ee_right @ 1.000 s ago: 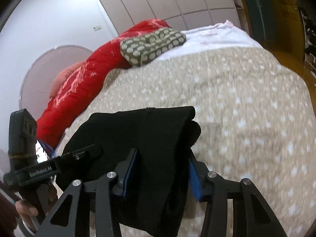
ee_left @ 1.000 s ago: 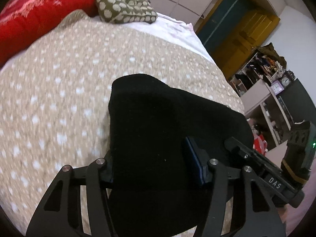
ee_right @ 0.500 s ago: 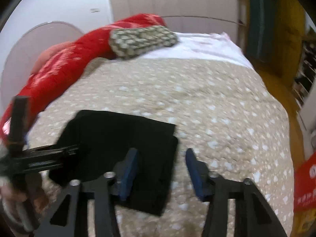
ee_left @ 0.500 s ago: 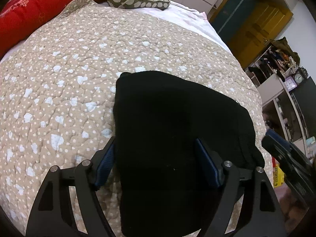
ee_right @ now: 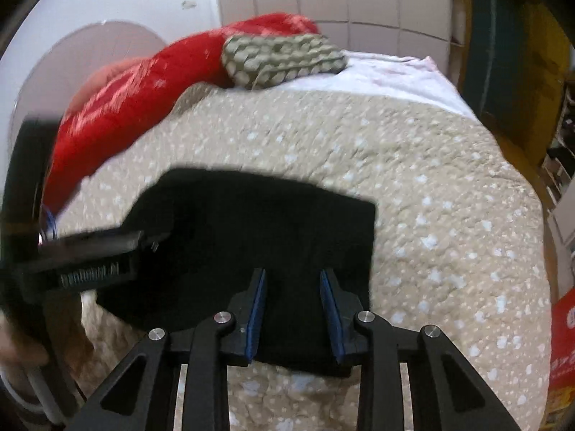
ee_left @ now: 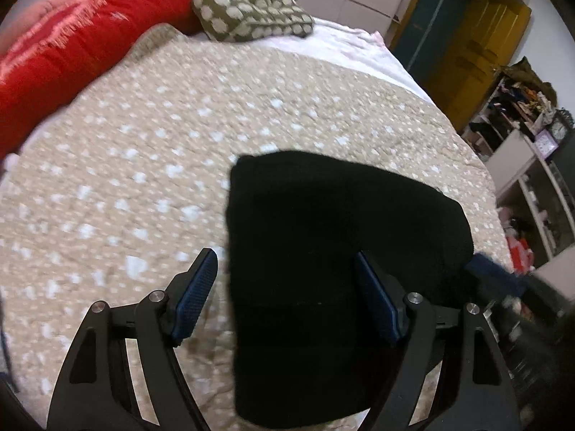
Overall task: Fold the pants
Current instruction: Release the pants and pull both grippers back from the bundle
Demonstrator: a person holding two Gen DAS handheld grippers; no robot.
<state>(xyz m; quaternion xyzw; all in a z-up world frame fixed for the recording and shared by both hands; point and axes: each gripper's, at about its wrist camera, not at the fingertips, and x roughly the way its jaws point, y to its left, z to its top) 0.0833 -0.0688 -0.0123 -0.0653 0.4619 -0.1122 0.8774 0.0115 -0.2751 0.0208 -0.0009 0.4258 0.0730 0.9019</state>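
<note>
Black pants (ee_left: 323, 244), folded into a compact rectangle, lie flat on the beige spotted quilt (ee_left: 143, 151) of the bed. Both the left gripper (ee_left: 285, 291) and the right gripper (ee_right: 293, 309) are spread open over the near edge. A red bolster (ee_left: 72, 46) and spotted cushion (ee_left: 251, 18) lie far; cluttered shelves (ee_left: 524, 165) stand right. The left gripper's label (ee_right: 90, 273) is probably too blurred to read.

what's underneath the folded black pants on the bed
The folded black pants lie flat on a beige quilt with white spots, which shows all around them. Whatever is directly beneath the pants is covered.
</note>
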